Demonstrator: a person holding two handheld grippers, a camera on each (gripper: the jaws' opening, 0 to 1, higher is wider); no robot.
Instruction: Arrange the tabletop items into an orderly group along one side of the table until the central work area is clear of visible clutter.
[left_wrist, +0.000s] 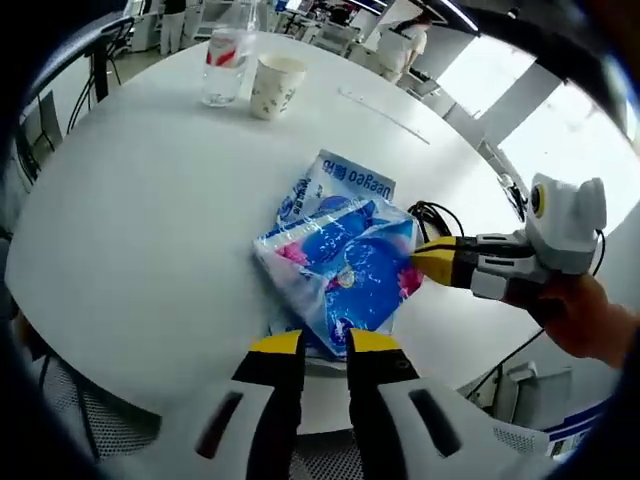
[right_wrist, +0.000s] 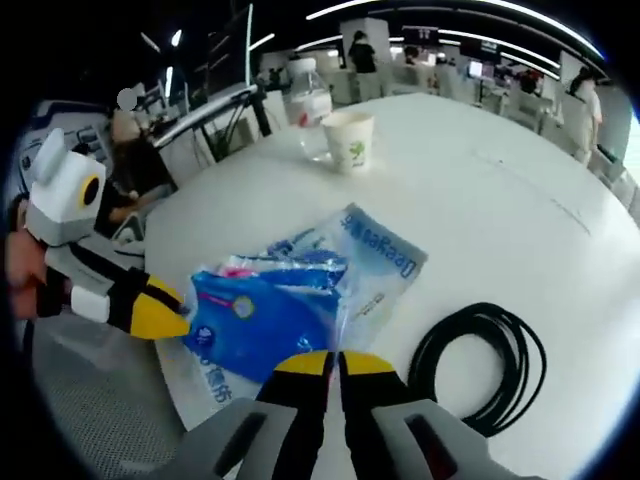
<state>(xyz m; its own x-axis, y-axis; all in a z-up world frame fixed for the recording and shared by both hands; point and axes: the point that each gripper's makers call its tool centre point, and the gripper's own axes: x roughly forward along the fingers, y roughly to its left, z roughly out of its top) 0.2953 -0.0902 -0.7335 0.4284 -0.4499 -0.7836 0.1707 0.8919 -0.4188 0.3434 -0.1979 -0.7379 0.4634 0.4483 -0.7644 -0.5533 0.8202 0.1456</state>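
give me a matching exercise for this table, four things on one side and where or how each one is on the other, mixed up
Things:
1. paper cup
2. water bottle
3. black cable
4. blue packet

Places or states:
A. coiled in a loop on the table, near the table edge
B. pinched from two sides by the left gripper and the right gripper
C. clear, with a red label, standing at the far side
D. white with a small green print, standing beside the bottle

Pairs: 1-D, 2-C, 3-A, 4-B
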